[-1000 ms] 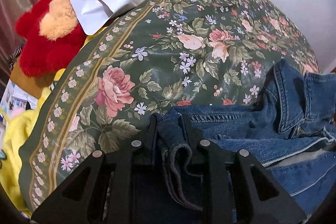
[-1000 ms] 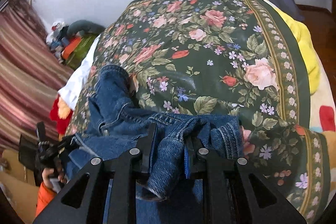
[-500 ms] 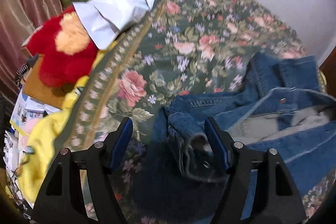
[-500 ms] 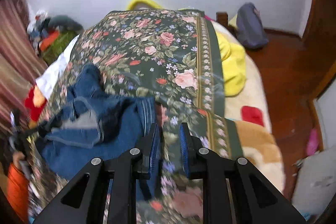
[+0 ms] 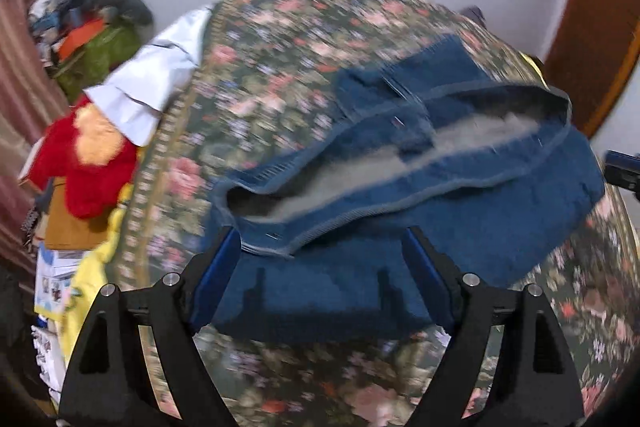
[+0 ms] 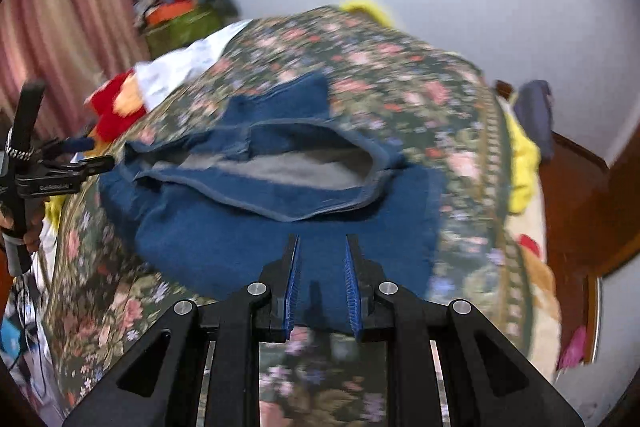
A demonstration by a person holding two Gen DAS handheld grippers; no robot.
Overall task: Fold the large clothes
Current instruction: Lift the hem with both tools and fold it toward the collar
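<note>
- Blue denim jacket with grey fleece lining lies in a loose heap on the bed, on the dark green bedspread with pink rose print; the lining shows through an open fold along the top of the heap.
- Left gripper: jaws have just been opening and now stand wide. The near edge of the jacket lies between and below the blue-padded fingers, but the pads do not press on it (nothing held).
- Right gripper: jaws nearly closed, only a narrow gap between the ribbed blue pads. No cloth is caught in the gap; the jacket shows beyond and beneath the tips.
- Both grippers point down at the near side of the jacket; both views are motion-blurred.
- Right wrist view, left edge: the other gripper's black frame with a hand on its handle, beside the jacket's left end.
- Left of the bed: red and orange plush toy, white cloth draped at the bedspread's edge, yellow blanket under the border.
- Far corner: green bag under a pile of mixed items (contents not legible).
</note>
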